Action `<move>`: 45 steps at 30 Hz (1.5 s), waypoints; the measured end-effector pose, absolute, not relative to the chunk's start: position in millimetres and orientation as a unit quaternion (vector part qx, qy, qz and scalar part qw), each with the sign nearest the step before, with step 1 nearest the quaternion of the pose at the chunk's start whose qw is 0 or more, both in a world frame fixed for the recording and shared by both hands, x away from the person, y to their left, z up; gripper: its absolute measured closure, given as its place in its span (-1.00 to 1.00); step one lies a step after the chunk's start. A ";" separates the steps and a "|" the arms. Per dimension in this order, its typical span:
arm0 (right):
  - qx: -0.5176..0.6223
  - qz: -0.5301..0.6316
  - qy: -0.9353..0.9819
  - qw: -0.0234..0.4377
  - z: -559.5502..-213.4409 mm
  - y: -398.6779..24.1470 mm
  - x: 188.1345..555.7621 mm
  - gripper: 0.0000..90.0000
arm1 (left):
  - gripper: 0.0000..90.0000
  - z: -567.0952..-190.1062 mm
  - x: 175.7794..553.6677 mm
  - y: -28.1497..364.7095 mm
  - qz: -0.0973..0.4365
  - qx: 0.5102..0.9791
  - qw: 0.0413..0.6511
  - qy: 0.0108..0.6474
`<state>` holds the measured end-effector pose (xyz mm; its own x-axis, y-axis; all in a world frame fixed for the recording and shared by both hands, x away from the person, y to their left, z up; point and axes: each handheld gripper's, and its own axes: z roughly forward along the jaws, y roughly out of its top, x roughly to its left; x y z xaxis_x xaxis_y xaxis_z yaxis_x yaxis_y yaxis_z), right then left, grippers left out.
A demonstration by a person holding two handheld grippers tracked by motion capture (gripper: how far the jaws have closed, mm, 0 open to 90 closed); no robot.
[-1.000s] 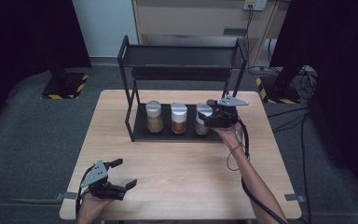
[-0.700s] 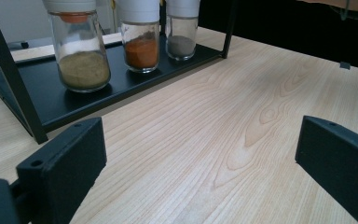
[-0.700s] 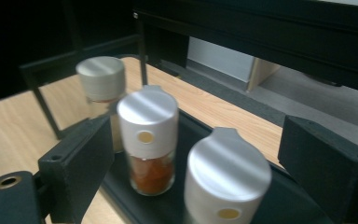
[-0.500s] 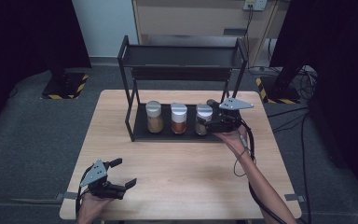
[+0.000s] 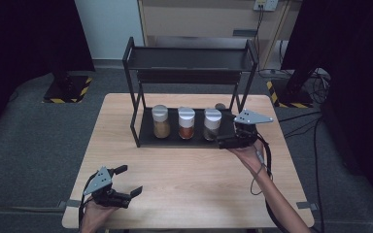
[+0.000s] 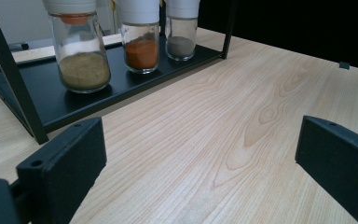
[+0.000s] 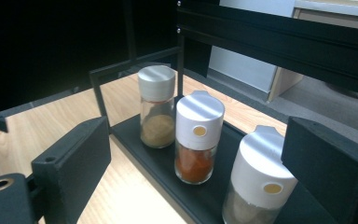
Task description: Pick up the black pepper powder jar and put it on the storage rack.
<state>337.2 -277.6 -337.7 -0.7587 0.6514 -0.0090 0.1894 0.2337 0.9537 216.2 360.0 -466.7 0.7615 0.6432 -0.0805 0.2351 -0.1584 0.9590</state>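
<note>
- The grey-spice jar [image 5: 211,124] stands at the right end of the rack's lower shelf [image 5: 148,138], and the right gripper [image 7: 196,154] is closest to it, jaws spread wide and holding nothing; in the right gripper view the jar's white cap sits just inside the right jaw.
- From the high view the right gripper [image 5: 233,141] sits at the shelf's front right corner, just beside that jar; whether a jaw touches the glass I cannot tell from this angle.
- Next along the shelf come the orange-spice jar [image 5: 186,123] in the middle and the tan-spice jar [image 5: 161,121] at the left, all three upright and in a row, close but apart.
- The left gripper [image 5: 121,182] rests low at the near left of the table [image 5: 199,184], jaws apart and empty, well away from the rack.
- Progress, as I judge it: three jars are shelved; the upper shelf [image 5: 189,58] is bare, and no jar is gripped now.
</note>
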 end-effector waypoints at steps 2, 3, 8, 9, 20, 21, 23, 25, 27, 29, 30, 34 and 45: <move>0.276 0.554 0.758 0.207 -336.6 -279.7 332.8 -0.83 | -0.98 -466.8 216.4 360.0 0.177 0.741 0.577 0.296; 0.276 0.553 0.758 0.209 -336.2 -280.3 329.9 -0.84 | -0.98 -466.8 216.3 359.9 0.177 0.741 0.577 0.296; 0.272 0.547 0.763 0.213 -333.3 -285.2 316.4 -0.85 | -0.98 -466.9 216.2 360.0 0.177 0.740 0.577 0.295; 0.272 0.546 0.763 0.214 -332.9 -286.4 313.2 -0.85 | -0.98 -467.0 216.1 360.1 0.177 0.740 0.578 0.296; 0.271 0.554 0.754 0.225 -334.4 -308.5 273.1 -0.85 | -0.98 -466.0 214.7 359.5 0.179 0.740 0.578 0.294; 0.272 0.555 0.753 0.227 -335.0 -311.1 269.5 -0.85 | -0.98 -465.9 214.6 359.2 0.179 0.740 0.578 0.293; 0.275 0.558 0.748 0.228 -336.6 -316.4 262.2 -0.85 | -0.99 -465.3 214.2 358.7 0.180 0.741 0.577 0.293; 0.277 0.560 0.746 0.231 -337.7 -321.4 255.5 -0.85 | -0.99 -465.0 213.6 358.7 0.181 0.741 0.577 0.293; 0.280 0.559 0.745 0.233 -338.7 -326.8 247.4 -0.85 | -0.99 -465.0 213.3 358.9 0.181 0.740 0.577 0.294; 0.282 0.559 0.743 0.237 -340.0 -330.9 240.4 -0.85 | -0.99 -464.9 213.1 358.9 0.181 0.740 0.577 0.294; 0.283 0.558 0.742 0.241 -341.1 -333.9 235.2 -0.85 | -0.99 -464.8 212.9 358.9 0.181 0.740 0.577 0.294; 0.291 0.554 0.740 0.246 -345.9 -344.4 221.5 -0.85 | -0.99 -464.6 212.4 358.7 0.182 0.740 0.577 0.295; 0.317 0.550 0.726 0.263 -364.8 -366.2 195.8 -0.85 | -0.99 -465.3 211.8 359.3 0.184 0.737 0.578 0.297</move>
